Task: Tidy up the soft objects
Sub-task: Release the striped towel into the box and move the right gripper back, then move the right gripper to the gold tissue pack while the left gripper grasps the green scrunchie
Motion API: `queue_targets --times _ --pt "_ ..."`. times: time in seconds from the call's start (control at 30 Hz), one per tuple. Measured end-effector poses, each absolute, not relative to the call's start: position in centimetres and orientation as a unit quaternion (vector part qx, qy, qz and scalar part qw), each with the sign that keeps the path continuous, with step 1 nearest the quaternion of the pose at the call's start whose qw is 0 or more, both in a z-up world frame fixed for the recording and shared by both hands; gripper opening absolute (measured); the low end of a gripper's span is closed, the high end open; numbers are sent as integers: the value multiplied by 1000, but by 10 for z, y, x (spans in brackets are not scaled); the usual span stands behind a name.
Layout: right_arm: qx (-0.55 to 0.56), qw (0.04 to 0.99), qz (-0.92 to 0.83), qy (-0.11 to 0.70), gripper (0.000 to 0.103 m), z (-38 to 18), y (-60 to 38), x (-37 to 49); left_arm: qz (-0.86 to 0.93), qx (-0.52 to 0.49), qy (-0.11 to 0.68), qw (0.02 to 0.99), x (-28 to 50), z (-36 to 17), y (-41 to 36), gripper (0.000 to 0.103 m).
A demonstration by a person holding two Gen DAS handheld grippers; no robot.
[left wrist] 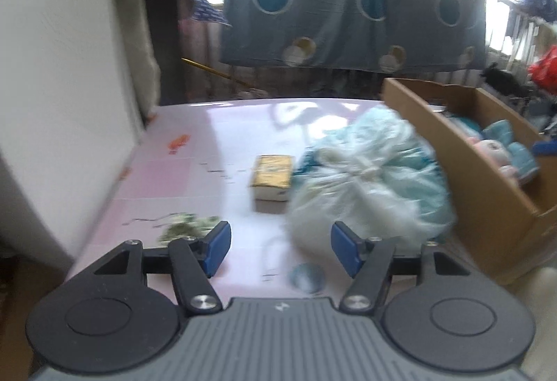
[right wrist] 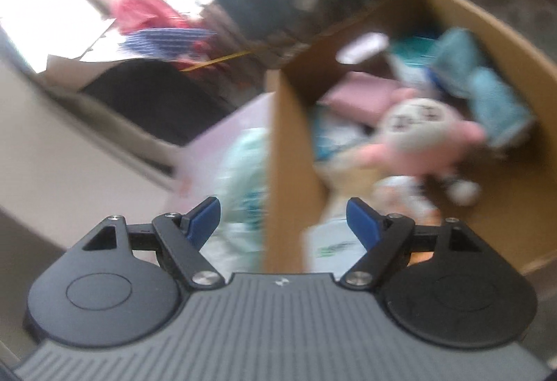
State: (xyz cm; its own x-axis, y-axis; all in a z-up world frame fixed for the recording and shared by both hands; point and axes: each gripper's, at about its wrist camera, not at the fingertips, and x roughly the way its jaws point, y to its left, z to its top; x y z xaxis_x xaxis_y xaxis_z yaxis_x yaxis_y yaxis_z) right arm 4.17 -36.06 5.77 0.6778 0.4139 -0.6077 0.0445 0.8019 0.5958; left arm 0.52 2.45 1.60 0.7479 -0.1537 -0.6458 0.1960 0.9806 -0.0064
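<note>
your left gripper [left wrist: 280, 248] stands wide with nothing between its pads, and the bag [left wrist: 369, 179] lies on the table [left wrist: 195, 137] just ahead of it, right beside the box [left wrist: 463, 172]. your right gripper [right wrist: 283, 224] is wide and empty too, hanging over the box wall with the pink toy [right wrist: 417, 134] already inside. the thin plastic could slip or tear if you pinch only a fold (both views are blurred), or snag on the box wall.

Pink plush [right wrist: 428, 134] & box [right wrist: 289, 151] contents too blurred to ID.
</note>
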Motion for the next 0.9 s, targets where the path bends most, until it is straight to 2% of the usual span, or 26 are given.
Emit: queue_targets --times 0.37,0.5,0.7,0.8,0.9 --pt "285 803 266 451 80 17 -198 99 -15 122 332 935 10 -19 48 65" --pt "237 800 267 482 80 8 -153 140 -13 176 324 929 26 -36 44 65" --pt "125 799 257 529 83 -5 -95 216 -35 165 346 923 61 -54 48 65" --pt "72 797 229 555 83 -20 -75 248 -36 158 364 917 78 -64 49 62" --pt "50 794 203 572 83 -36 -61 271 -38 141 386 911 88 -73 51 50"
